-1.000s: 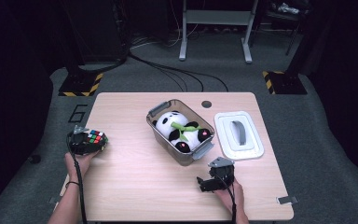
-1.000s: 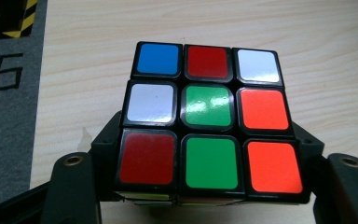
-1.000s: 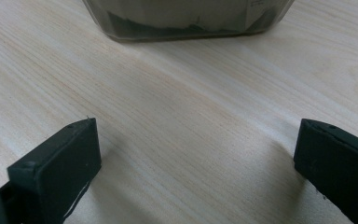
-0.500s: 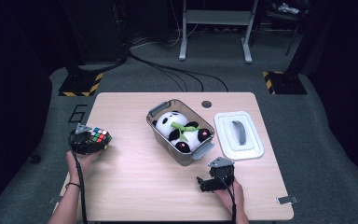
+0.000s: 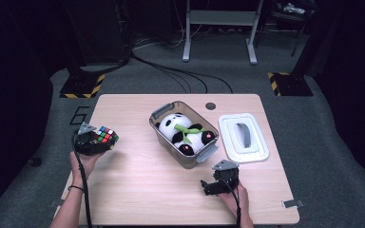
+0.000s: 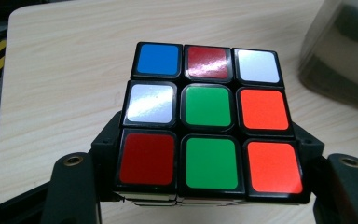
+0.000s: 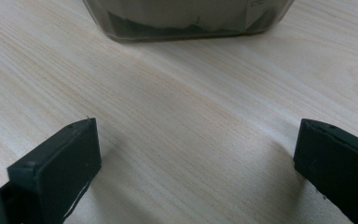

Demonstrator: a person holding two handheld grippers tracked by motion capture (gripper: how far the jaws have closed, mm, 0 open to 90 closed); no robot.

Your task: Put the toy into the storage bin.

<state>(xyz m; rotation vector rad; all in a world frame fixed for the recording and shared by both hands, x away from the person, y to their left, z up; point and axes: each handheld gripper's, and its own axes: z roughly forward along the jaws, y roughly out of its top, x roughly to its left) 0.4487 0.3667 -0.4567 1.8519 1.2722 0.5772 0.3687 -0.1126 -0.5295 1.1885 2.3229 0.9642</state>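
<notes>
Moved: the left gripper (image 5: 95,141) has carried the puzzle cube (image 5: 105,135) a little higher and toward the clear bin (image 5: 184,134) since a second ago.
Cube: clamped between the left jaws, clear of the table (image 5: 138,180), coloured face up.
Bin: open, plush panda (image 5: 186,133) inside; lid (image 5: 243,137) set aside just beside it, so the opening is free.
Right gripper (image 5: 208,186): jaws spread wide, empty, resting low near the bin's front corner, probably ready to steady it.
Likely aim: cube joins the panda.

**Puzzle cube: held off the table**

Scrambled puzzle cube (image 5: 103,137), black frame, coloured stickers; top face blue, red, white, green, orange; clamped between left gripper (image 5: 93,142) jaws; lifted above table's left edge; slightly tilted.
</notes>
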